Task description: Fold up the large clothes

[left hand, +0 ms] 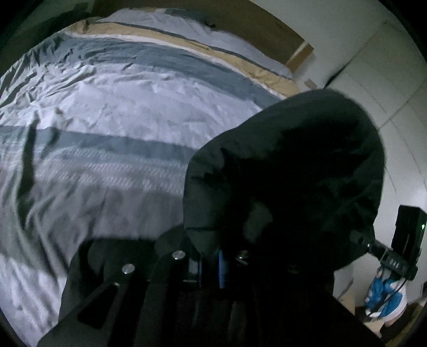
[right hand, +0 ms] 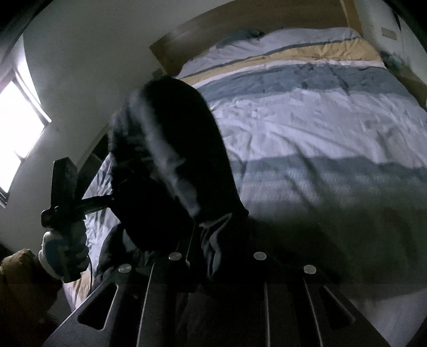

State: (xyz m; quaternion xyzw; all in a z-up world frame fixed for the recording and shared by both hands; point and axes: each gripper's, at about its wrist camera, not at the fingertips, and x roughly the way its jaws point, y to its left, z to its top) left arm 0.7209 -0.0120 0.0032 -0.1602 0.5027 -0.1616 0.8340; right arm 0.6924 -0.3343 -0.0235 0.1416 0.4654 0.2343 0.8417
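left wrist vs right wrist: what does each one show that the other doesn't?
Only the left wrist view: the right gripper's body with a green light, held by a blue-and-white gloved hand, against a pale wall at the right.

Only the right wrist view: a bright window at the left, and the left gripper seen from outside, held by the other gloved hand.

Both: the dark garment bunched up close to the lens and covering the fingertips, the striped bedding and the wooden headboard. Neither view shows the jaws clearly.
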